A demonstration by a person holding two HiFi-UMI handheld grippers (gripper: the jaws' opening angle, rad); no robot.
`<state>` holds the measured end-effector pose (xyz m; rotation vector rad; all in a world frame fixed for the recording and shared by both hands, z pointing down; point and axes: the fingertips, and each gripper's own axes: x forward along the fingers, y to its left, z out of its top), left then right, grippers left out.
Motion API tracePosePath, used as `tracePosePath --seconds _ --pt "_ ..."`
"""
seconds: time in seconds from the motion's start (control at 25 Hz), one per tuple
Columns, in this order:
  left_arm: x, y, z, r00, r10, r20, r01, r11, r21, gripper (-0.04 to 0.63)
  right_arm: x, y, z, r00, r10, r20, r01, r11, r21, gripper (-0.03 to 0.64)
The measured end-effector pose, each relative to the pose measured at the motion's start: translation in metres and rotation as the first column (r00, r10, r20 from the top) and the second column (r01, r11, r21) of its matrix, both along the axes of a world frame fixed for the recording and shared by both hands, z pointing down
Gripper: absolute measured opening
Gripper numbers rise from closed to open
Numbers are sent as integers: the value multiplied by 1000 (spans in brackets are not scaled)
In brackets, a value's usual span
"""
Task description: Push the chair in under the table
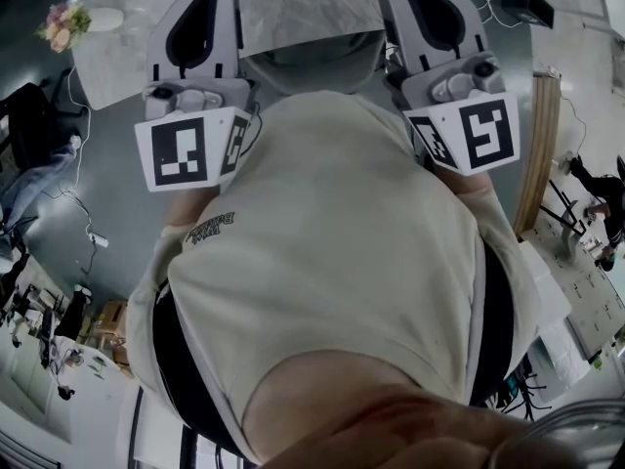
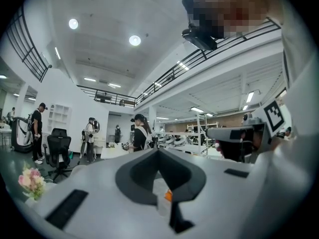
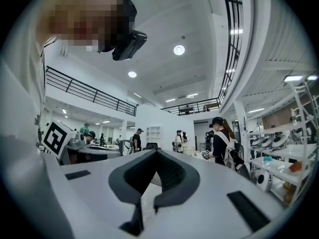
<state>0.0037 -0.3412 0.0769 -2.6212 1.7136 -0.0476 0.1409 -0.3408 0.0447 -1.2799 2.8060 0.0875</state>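
Both tongs are sitting shut and empty. The left gripper (image 2: 158, 152) is showing its jaws pressed tip to tip with nothing between them. The right gripper (image 3: 157, 153) is showing the same.

In the head view both are pointing away from the person, side by side at the near edge of the table (image 1: 293, 3), left one at the left, right one at the right. The chair (image 1: 314, 64) is sitting between them, its grey rounded back lying just near of the table's edge. Whether either gripper is touching it cannot be told. The shirt (image 1: 332, 262) is filling the near part of that view.

Flowers (image 1: 62, 23) are standing at the table's left edge. Far off to the left, an office chair (image 2: 59, 151) is standing on the floor with people around it. A capped person (image 3: 222, 141) in black is standing far to the right.
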Motion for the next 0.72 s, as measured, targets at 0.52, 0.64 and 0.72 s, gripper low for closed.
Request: tracePosePath --seconds 0.52,0.64,0.72 --pt "2 5 -1 1000 23 -20 -23 1000 14 8 4 -3 10 1000 24 -8 -24 1000 -18 8" --pt "1 7 -2 999 19 -27 -18 1000 17 8 8 -4 16 999 33 7 -33 998 -46 8" --pt "1 7 -2 999 18 -29 -18 1000 15 8 9 -5 19 999 36 16 -35 997 -63 8"
